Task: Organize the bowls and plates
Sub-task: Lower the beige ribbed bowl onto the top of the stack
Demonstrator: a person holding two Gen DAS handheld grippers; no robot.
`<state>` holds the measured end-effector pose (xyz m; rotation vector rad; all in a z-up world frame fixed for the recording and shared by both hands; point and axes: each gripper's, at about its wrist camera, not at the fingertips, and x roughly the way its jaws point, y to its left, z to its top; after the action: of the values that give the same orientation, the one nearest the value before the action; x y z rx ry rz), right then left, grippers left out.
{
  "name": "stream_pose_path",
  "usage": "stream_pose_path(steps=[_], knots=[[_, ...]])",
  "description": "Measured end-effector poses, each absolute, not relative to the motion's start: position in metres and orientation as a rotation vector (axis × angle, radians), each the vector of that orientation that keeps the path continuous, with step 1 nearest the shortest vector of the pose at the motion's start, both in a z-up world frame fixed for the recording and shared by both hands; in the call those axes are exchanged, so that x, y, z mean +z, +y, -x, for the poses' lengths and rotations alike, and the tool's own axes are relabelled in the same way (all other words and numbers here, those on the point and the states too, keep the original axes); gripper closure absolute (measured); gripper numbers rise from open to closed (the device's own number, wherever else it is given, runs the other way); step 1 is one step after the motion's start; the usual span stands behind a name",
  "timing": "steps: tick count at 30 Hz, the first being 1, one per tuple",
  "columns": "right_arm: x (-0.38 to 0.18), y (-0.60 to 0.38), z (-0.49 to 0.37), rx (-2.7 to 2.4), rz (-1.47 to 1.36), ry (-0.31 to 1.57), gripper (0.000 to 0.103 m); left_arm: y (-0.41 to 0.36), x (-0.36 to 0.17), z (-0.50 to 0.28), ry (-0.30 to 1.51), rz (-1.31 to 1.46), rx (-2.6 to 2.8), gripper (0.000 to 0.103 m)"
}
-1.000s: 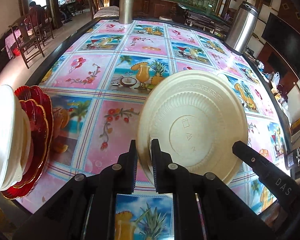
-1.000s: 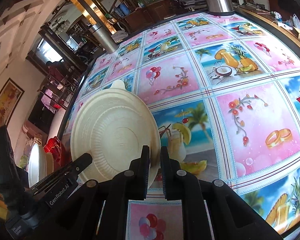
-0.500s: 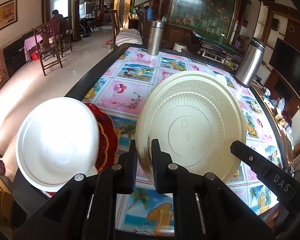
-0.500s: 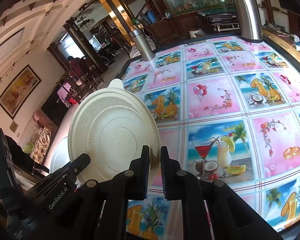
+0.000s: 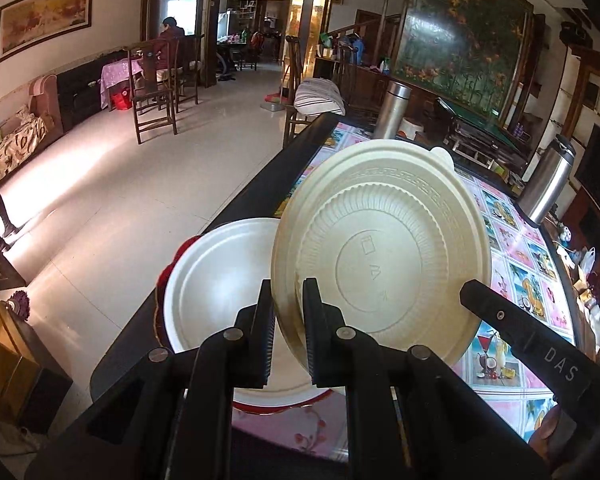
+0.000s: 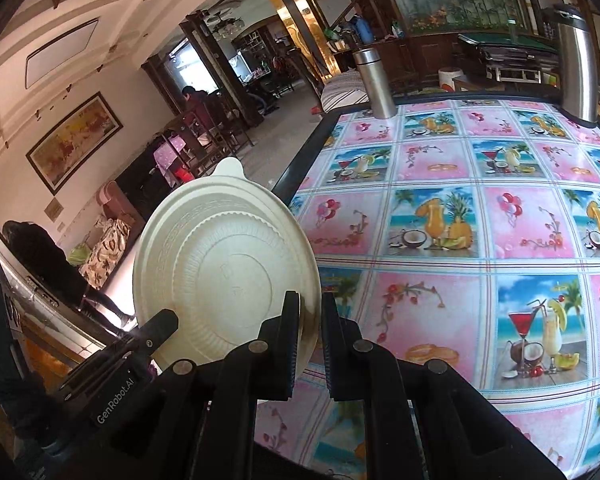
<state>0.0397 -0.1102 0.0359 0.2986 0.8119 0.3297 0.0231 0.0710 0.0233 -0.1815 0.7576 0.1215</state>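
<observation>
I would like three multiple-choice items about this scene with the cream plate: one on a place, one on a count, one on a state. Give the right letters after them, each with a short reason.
1. Where does the white plate lie?
A. on the red plates at the table's near corner
B. beside the far flask
C. on a chair

2. How many steel flasks stand on the table?
A. one
B. two
C. four

3. How is the cream plate held?
A. flat on the cloth
B. by one gripper only
C. off the table, its rim pinched by both grippers

Answers:
1 A: a red rim shows under the white plate at the table corner.
2 B: one flask at the far edge, a second flask to the right.
3 C: the left gripper and the right gripper each clamp its rim.
</observation>
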Motion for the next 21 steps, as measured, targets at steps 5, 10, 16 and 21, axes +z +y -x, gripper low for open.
stream_pose_path(steps=[5, 10, 16, 21], knots=[[0.032, -0.08, -0.048, 0.363, -0.278, 0.826, 0.093, 0.087, 0.019, -0.023, 0.762, 0.192, 0.159, 0.092], [0.02, -0.06, -0.058, 0.375, -0.271, 0.857, 0.093, 0.097, 0.01, -0.027, 0.784, 0.198, 0.177, 0.092], [0.001, -0.046, -0.07, 0.373, -0.26, 0.897, 0.092, 0.106, -0.003, -0.031, 0.82, 0.204, 0.185, 0.092], [-0.009, -0.041, -0.074, 0.364, -0.254, 0.914, 0.092, 0.107, -0.01, -0.036, 0.839, 0.2, 0.185, 0.092]])
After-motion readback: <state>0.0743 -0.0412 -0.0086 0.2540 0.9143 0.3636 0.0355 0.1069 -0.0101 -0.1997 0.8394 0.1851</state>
